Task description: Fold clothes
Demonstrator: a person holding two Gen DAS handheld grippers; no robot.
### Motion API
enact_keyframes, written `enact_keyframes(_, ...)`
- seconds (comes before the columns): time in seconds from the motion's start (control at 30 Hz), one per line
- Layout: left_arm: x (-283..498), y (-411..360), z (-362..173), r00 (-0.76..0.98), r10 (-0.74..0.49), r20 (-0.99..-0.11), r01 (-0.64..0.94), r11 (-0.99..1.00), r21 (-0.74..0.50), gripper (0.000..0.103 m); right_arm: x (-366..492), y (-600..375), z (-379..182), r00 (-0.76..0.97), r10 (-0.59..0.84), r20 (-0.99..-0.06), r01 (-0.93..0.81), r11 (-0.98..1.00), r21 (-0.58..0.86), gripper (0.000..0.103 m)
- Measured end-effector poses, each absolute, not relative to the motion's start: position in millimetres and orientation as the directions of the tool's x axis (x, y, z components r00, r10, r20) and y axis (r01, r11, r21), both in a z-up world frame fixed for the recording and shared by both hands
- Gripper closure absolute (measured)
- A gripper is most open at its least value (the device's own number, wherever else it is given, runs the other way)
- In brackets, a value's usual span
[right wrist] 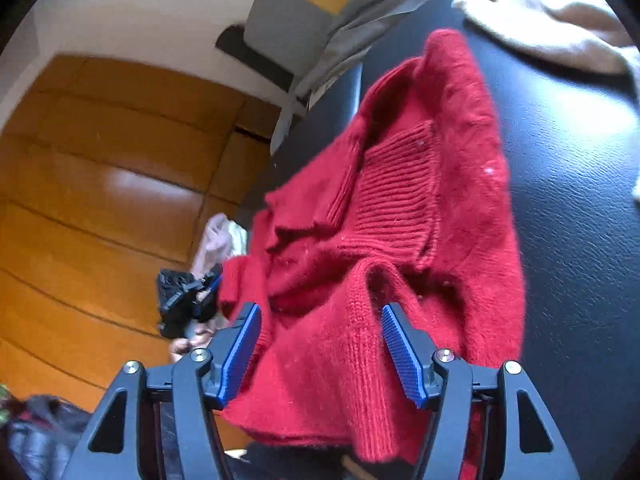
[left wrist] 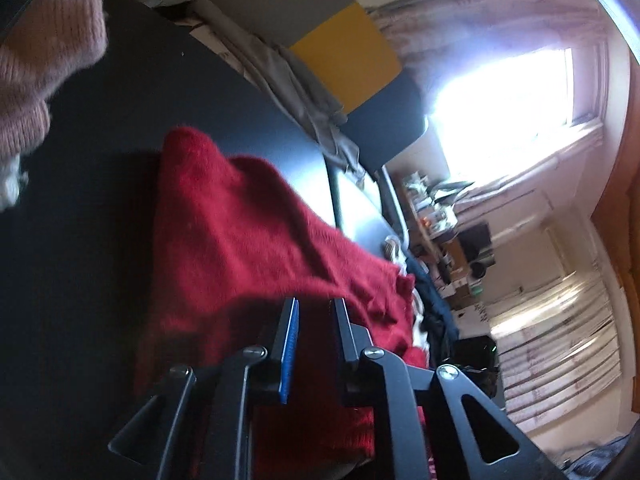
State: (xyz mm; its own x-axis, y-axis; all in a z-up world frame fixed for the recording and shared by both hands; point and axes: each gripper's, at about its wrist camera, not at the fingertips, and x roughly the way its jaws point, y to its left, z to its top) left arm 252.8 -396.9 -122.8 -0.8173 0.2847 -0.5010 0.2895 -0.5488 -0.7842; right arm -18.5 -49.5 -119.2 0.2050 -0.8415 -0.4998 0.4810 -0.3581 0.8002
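Observation:
A red knitted sweater [left wrist: 240, 232] lies bunched on the black table [left wrist: 80, 240]. My left gripper [left wrist: 316, 312] hovers over its near edge; a narrow gap shows between the fingers and no cloth is pinched there. In the right wrist view the red sweater [right wrist: 420, 200] shows a ribbed band and folded layers, and its left part reaches the table's edge. My right gripper [right wrist: 320, 320] stands wide open just above the near part of the knit, pads apart from it. The left gripper [right wrist: 188, 300] appears small by the sweater's left edge.
A pink knit garment [left wrist: 48, 60] lies at the table's far left, pale in the right wrist view [right wrist: 560, 20]. Grey cloth [left wrist: 296, 88] drapes along the table's back edge by grey and yellow panels [left wrist: 348, 48]. A wooden floor [right wrist: 100, 180] lies beyond the edge.

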Motion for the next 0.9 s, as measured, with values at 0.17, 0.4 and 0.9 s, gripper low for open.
enact_keyframes(0.17,257,-388,-123,-0.807,0.29,-0.515,0.296,-0.556,-0.777,0.086,-3,-83,-115,0.175,-0.736,-0.654,0.659,-0.406,0.633,0.0)
enact_keyframes(0.4,264,-382,-119,-0.807,0.279,-0.521,0.305,-0.559,-0.771,0.086,-4,-95,-119,0.209,-0.717,-0.665,0.631,-0.421,0.652,0.0)
enact_keyframes(0.9,273,-389,-109,-0.8,0.242,-0.55,0.31,-0.618,-0.723,0.085,-14,-63,-103,0.221,-0.712,-0.666,0.546,-0.476,0.69,0.092)
